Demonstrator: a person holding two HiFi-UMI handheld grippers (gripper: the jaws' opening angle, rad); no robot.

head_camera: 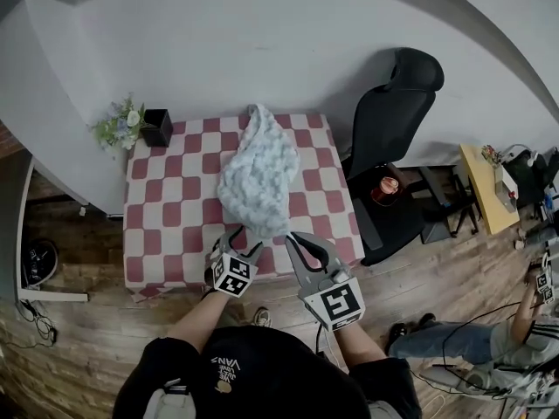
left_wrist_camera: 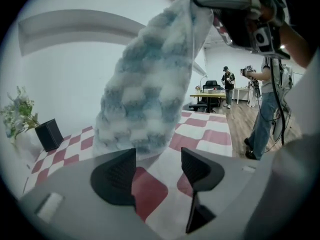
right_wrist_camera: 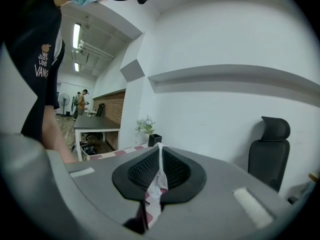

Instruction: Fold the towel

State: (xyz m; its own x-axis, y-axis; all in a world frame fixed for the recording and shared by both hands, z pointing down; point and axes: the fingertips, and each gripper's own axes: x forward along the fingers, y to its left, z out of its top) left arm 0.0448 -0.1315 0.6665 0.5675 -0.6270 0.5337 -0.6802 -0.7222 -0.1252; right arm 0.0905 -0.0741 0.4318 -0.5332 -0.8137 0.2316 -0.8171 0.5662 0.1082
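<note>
Head view: right gripper [head_camera: 294, 239] lifts one end of the fluffy towel [head_camera: 258, 177], while left gripper [head_camera: 244, 241] waits released.
The right gripper's jaws are clenched on a thin edge of the towel. The towel slopes down from this gripper and lies ahead of it on the checkered tablecloth [head_camera: 153, 208], probably so that the fabric stretches out and shows a free corner. The left gripper's jaws stand wide apart with nothing between them. The towel's lower part is just ahead of them, so I judge this gripper is ready to take a second corner before the fold.
</note>
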